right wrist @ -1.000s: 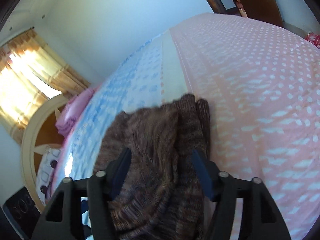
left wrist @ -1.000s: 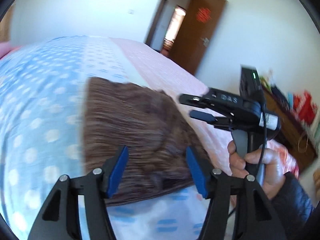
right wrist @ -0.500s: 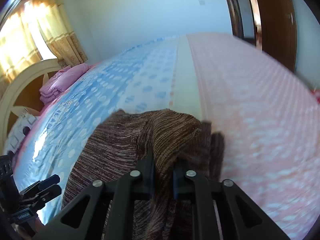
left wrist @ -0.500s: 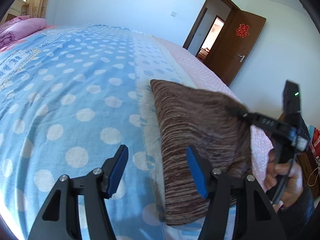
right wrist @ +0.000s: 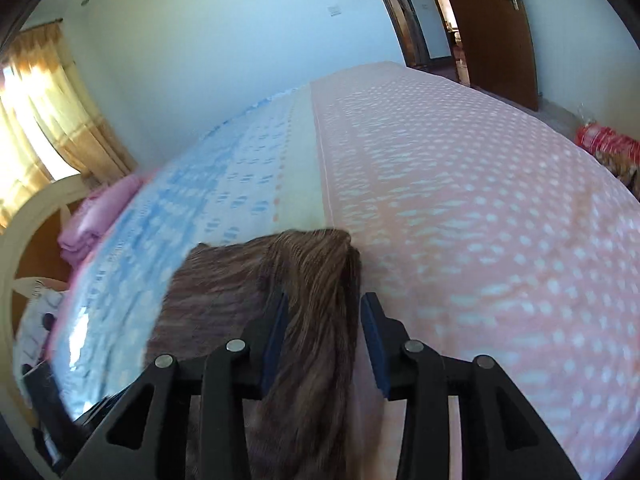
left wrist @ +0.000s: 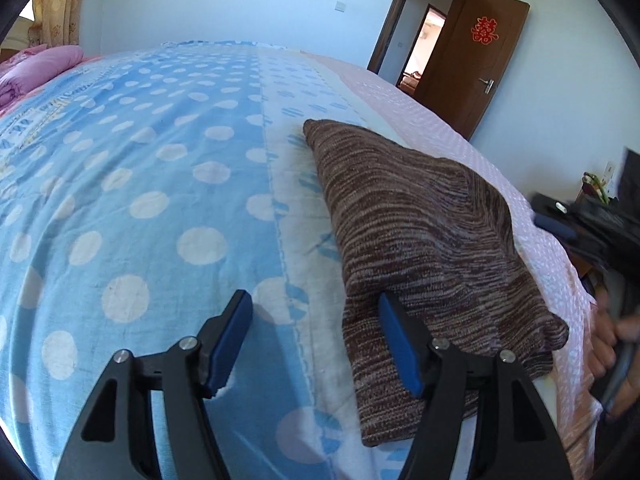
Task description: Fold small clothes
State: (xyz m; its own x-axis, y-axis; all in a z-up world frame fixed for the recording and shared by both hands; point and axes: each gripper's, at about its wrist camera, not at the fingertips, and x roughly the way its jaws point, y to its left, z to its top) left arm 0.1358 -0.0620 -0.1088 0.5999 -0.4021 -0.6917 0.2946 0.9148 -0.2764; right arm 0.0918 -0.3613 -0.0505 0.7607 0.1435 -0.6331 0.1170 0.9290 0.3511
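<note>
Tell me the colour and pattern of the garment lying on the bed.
Brown knit garment with fine lighter streaks; clearest in the left wrist view.

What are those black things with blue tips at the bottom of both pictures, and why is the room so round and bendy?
Those are claws. A person holds one in each hand, and each claw has a tiny camera looking out along its two fingers. The lens sees very wide, so it bends the room.

One picture comes from the left claw. Its jaws are opening with nothing between them; one blue tip sits at the edge of the brown knitted garment, which lies on the spotted bedsheet.

The other picture comes from the right claw. Part of the same garment lies between its tips, and those jaws are opening, letting it go.

At the left picture's edge you can see the person's hand holding that claw.
</note>
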